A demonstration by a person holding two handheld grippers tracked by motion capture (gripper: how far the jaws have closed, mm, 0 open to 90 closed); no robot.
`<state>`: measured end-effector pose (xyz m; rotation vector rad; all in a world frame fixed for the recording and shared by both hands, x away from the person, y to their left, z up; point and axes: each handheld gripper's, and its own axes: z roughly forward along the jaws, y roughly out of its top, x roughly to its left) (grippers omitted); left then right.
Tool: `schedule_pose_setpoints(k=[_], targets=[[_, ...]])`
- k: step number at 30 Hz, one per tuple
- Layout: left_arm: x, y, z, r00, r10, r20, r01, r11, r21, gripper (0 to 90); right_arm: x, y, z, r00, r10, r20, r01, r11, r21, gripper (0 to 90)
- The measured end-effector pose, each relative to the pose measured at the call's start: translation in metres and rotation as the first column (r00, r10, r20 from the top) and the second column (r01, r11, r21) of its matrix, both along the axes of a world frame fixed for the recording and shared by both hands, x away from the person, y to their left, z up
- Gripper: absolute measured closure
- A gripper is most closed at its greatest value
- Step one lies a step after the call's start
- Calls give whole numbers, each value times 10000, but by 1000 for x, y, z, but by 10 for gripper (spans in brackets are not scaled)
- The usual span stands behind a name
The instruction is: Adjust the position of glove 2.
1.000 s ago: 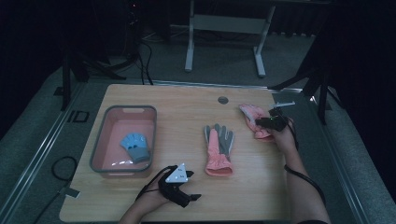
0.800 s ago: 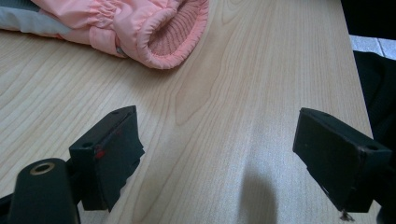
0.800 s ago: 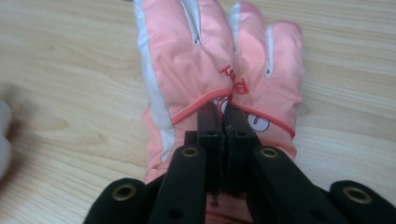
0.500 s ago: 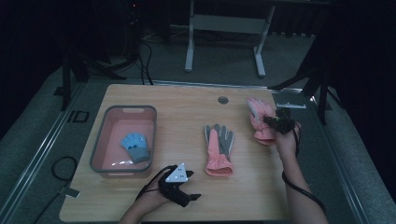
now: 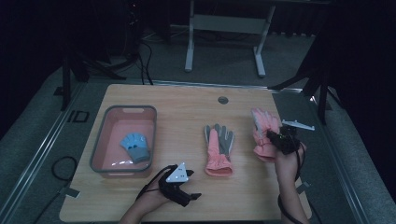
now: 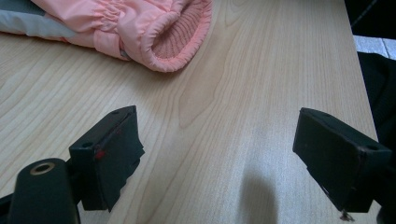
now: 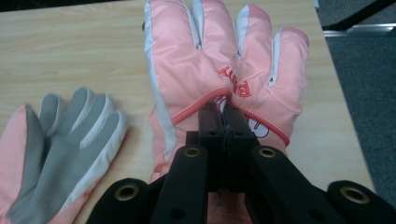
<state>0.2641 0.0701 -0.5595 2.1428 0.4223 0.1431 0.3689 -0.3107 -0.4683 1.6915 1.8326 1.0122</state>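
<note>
My right gripper [image 5: 276, 138] [image 7: 223, 113] is shut on a pink padded glove [image 5: 261, 127] [image 7: 219, 60], pinching the fabric on the back of the hand near the cuff. The glove's fingers point away from me, at the table's right side. A second pink glove [image 5: 218, 148] [image 7: 60, 140] lies palm up mid-table, showing its grey palm; its knitted cuff [image 6: 156, 25] faces my left gripper. My left gripper [image 5: 186, 197] [image 6: 219, 140] rests low near the front edge, jaws wide open over bare wood with nothing between them.
A pink-walled tray [image 5: 99, 140] stands at the left with a small blue glove [image 5: 135, 147] inside. A round grommet hole [image 5: 223, 100] sits near the far edge. The table's right edge [image 5: 299, 154] runs close beside my right hand.
My right gripper has pulled back toward the front edge with the pink glove, which has turned so its fingers point away. The left gripper has stayed put.
</note>
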Motion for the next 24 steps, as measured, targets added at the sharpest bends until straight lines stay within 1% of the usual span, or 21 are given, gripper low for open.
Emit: schedule_pose_setpoints(k=[1, 2, 3, 5, 6, 7, 8, 9, 11, 12, 13, 14, 15, 17, 20, 22, 24], targets=[[0, 0, 0, 10000, 12, 10, -12, 10000, -37, 150, 0, 0, 0, 10000, 0, 0, 0, 10000, 0, 885], [0, 0, 0, 10000, -30, 22, 30, 10000, -23, 150, -8, 1, -6, 9999, -83, -116, 85, 9999, 147, 884], [0, 0, 0, 10000, -51, 19, 51, 10000, 6, 150, -8, 1, -6, 9999, -83, -116, 85, 9999, 147, 884], [0, 0, 0, 10000, -65, 40, 65, 10000, 59, 150, -14, 1, -14, 9994, -159, -293, 167, 9994, 290, 884], [-1, 0, 0, 10000, -72, 38, 72, 9999, 72, 150, -17, 1, -17, 9992, -238, -310, 245, 9995, 217, 884], [-1, -1, 0, 10000, -70, 39, 70, 10000, 71, 150, -20, 1, -24, 9981, -328, -517, 339, 9992, 200, 884], [-1, -1, 0, 10000, -70, 45, 70, 9999, 78, 150, -20, 1, -24, 9981, -328, -517, 339, 9992, 200, 884], [-1, -1, 0, 10000, -80, 47, 80, 9999, 89, 150, -22, 1, -27, 9978, -360, -554, 372, 9991, 210, 883], [-1, -1, 0, 10000, -81, 49, 80, 9999, 64, 150, -26, 3, -34, 9973, -401, -612, 400, 9992, -20, 882], [0, 0, 0, 9999, -70, 86, 69, 10000, 60, 150, -26, 5, -43, 9963, -448, -735, 431, 9988, -251, 879], [0, 0, 1, 9999, -54, 87, 53, 10000, 30, 150, -26, 5, -43, 9963, -448, -735, 431, 9988, -251, 879], [0, 0, 1, 10000, -37, 77, 37, 10000, 13, 150, -25, 5, -48, 9951, -522, -836, 502, 9984, -256, 877], [0, 0, 1, 10000, -33, 54, 33, 10000, 5, 150, -24, 4, -51, 9946, -508, -903, 495, 9986, -162, 876], [0, 0, 0, 10000, -58, 52, 58, 10000, 40, 150, -23, 3, -54, 9941, -583, -915, 574, 9983, -125, 875], [0, -1, 0, 10000, -78, 44, 78, 9999, 78, 150, -21, 3, -55, 9936, -513, -1009, 500, 9986, -145, 866], [0, 0, 0, 10000, -62, 40, 62, 10000, 57, 150, -20, 2, -56, 9933, -458, -1057, 456, 9990, -42, 854], [0, 0, 0, 10000, -33, 76, 32, 10000, 45, 150, -19, 0, -54, 9934, -343, -1098, 341, 9994, -40, 829]])
